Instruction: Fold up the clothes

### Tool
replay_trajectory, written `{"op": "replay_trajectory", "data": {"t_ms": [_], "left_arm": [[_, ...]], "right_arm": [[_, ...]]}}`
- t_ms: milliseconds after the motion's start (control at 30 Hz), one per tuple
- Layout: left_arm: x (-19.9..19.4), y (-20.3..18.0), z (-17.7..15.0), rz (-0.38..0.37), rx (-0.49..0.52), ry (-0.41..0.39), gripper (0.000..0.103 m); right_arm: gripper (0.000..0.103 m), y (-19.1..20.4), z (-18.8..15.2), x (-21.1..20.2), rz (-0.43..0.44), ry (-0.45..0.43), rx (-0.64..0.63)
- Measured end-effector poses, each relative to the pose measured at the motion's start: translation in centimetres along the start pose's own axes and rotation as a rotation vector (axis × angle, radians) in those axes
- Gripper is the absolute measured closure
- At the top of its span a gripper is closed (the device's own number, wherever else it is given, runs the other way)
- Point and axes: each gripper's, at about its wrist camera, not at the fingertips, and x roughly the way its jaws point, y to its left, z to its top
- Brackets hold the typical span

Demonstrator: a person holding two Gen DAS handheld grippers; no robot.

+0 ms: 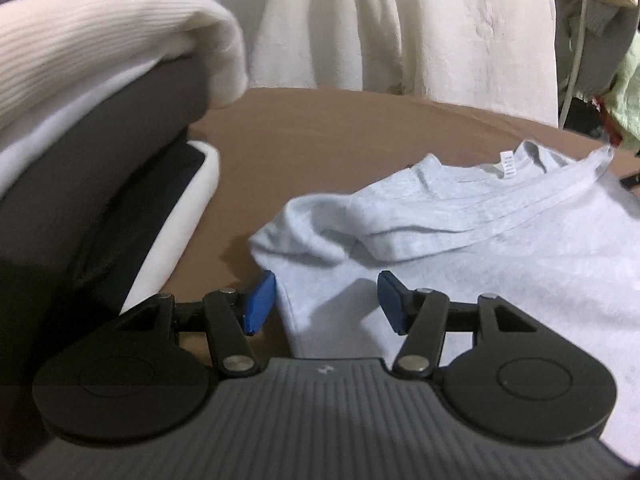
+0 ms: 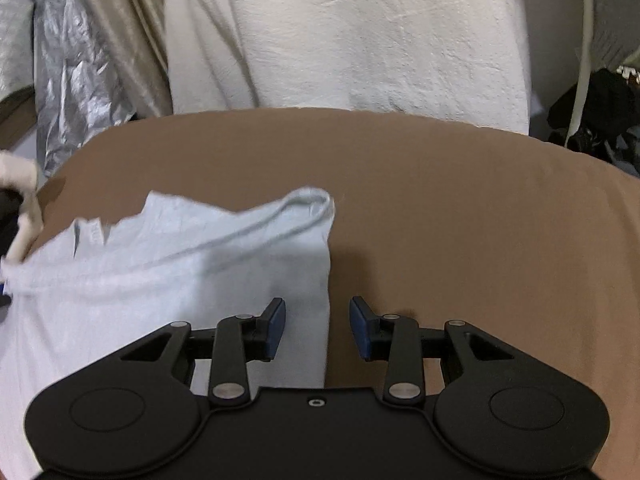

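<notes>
Shirt on brown cover; both grippers' jaws parted, apparently gripping nothing.

A T-shirt is spread on a cloth-covered table, its collar at the far side with a label sewn at 12 o'clock. At 9 o'clock of the shirt, a stack of folded clothes is piled. Behind the table, at 12 o'clock, a hanging sheet is draped. The left gripper is set over the shirt's 9 o'clock edge, the right gripper over its 3 o'clock edge.
</notes>
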Motion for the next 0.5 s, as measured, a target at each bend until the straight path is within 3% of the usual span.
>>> {"op": "replay_trajectory", "data": {"t_ms": [100,233,367,400,467,500], "left_arm": [[1.9,-0.9,1.1,0.047,0.012,0.019,0.048],[3.5,-0.3,2.3,0.102,-0.014,0.018,0.046],[4.4,-0.2,3.5,0.209,-0.020,-0.028,0.046],[4.6,0.0,3.7,0.223,-0.028,-0.034,0.046],[4.9,0.8,4.0,0.196,-0.079,-0.017,0.047],[5.0,1.2,4.0,0.175,-0.108,-0.005,0.048]], "right_arm": [[0.060,0.1,1.0,1.8,-0.017,-0.018,0.023],[0.029,0.2,1.7,4.3,-0.003,-0.050,0.016],[0.025,1.1,2.0,5.5,-0.032,-0.099,-0.048],[0.028,1.4,2.1,5.6,-0.033,-0.112,-0.063],[0.055,2.1,2.3,5.7,-0.004,-0.129,-0.108],[0.074,2.2,2.4,5.7,0.008,-0.133,-0.120]]}}
